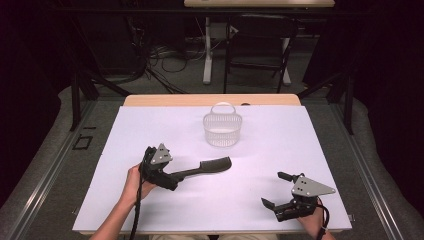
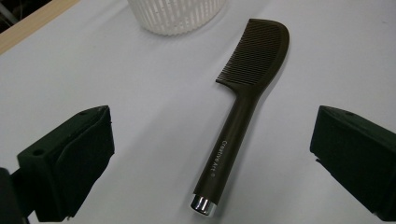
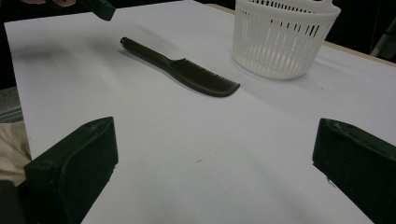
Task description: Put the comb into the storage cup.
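Between the left gripper's spread matt black jaws lies a comb of dark, smooth, faintly satin plastic, its handle end capped in shiny chrome-like metal. Beyond the comb stands a basket of white slotted plastic. The table cover looks matt white and smooth, edged by pale wood.
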### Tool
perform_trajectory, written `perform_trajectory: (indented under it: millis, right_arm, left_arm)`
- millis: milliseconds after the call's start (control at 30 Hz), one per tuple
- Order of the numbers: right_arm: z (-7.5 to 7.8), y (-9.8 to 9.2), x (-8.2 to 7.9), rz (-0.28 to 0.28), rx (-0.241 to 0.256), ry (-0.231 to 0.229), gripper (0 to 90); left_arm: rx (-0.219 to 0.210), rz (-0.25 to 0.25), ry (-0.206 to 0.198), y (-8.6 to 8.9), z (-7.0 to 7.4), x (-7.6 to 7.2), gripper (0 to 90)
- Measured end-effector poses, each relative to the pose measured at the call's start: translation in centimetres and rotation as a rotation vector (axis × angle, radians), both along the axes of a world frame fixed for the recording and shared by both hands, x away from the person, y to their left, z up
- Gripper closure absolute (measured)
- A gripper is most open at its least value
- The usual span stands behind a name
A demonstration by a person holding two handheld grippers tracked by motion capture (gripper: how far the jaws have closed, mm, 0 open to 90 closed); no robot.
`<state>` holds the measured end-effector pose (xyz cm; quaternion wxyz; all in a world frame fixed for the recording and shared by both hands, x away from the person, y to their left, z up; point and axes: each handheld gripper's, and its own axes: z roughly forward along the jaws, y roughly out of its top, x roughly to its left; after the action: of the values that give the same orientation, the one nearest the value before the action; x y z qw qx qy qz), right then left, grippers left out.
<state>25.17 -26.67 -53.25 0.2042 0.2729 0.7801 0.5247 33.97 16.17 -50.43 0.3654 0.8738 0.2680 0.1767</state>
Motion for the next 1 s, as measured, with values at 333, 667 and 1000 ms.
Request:
perform_trajectory:
  millis: [333,667,1000]
  right_arm:
    - [0.0,0.0,0.0,0.001,-0.003,0.000,0.0]
    - [0.0,0.0,0.0,0.000,-0.001,0.003,0.0]
    - [0.0,0.0,0.0,0.001,-0.002,0.003,0.0]
  left_arm:
    - [0.070,-0.032,0.033,-1.0,0.3,0.8,0.0]
    - [0.128,-0.048,0.050,-2.2,0.3,1.7,0.0]
    - [0.189,-0.072,0.056,-3.4,0.3,2.2,0.0]
